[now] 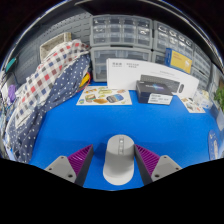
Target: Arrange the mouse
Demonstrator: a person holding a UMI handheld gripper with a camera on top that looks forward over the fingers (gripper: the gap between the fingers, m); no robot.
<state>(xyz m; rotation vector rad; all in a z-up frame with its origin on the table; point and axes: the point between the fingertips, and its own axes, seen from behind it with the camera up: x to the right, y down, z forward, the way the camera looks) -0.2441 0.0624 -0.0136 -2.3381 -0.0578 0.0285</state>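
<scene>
Mouse, grey-white rounded plastic (118, 158), lies on blue table surface (120, 122), between the gripper (118, 162) fingers; purple pads (80, 160) apart, gaps each side. White carton (150, 74) far behind.

Mouse (118, 158) between jaws on table (100, 125); box (150, 74) beyond; cloth (45, 85) left.

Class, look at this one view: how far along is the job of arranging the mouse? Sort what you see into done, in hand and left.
Done: the tool has reached the white mouse, which sits between its fingers on the blue mat.
In hand: closing the grip; whether the pads already press on the mouse cannot be told.
Left: moving the mouse to its spot; the open mat ahead, before the black device, shows no marked place.
</scene>
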